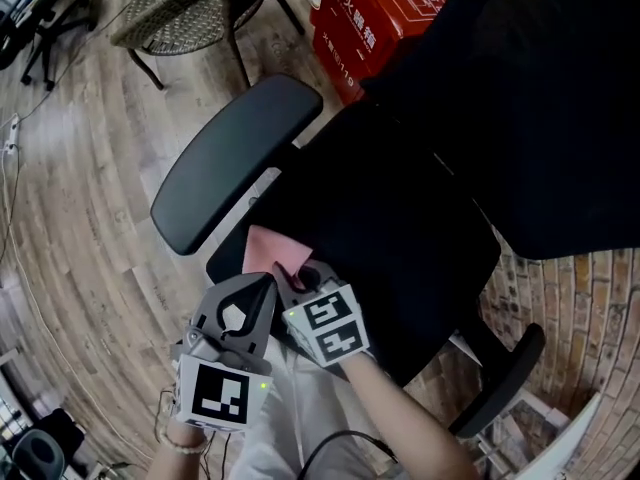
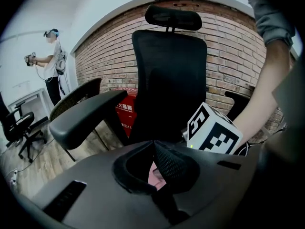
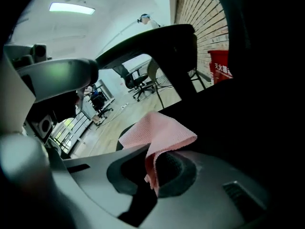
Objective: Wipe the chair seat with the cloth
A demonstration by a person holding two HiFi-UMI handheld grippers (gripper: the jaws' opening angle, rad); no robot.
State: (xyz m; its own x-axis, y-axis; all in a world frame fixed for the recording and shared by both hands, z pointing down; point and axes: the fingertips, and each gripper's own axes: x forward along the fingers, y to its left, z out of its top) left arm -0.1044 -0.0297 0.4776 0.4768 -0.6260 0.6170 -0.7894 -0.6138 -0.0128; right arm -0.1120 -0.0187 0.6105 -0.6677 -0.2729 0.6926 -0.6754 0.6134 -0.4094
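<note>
A black office chair fills the head view, its seat (image 1: 400, 238) in the middle. A pink cloth (image 1: 272, 246) lies on the seat's front left corner. My right gripper (image 1: 300, 276) is shut on that cloth; in the right gripper view the cloth (image 3: 159, 130) folds out from between the jaws, which meet at the gripper's tip (image 3: 151, 159). My left gripper (image 1: 268, 280) hovers just left of it at the seat's front edge. Its jaws touch at the tips (image 2: 152, 143), with a bit of pink showing behind them.
The chair's left armrest (image 1: 235, 158) juts out beside the cloth; the right armrest (image 1: 500, 383) and backrest (image 1: 540, 98) bound the seat. A red box (image 1: 370, 13) and a wicker chair (image 1: 180, 8) stand on the wood floor beyond. A person (image 2: 51, 56) stands far off.
</note>
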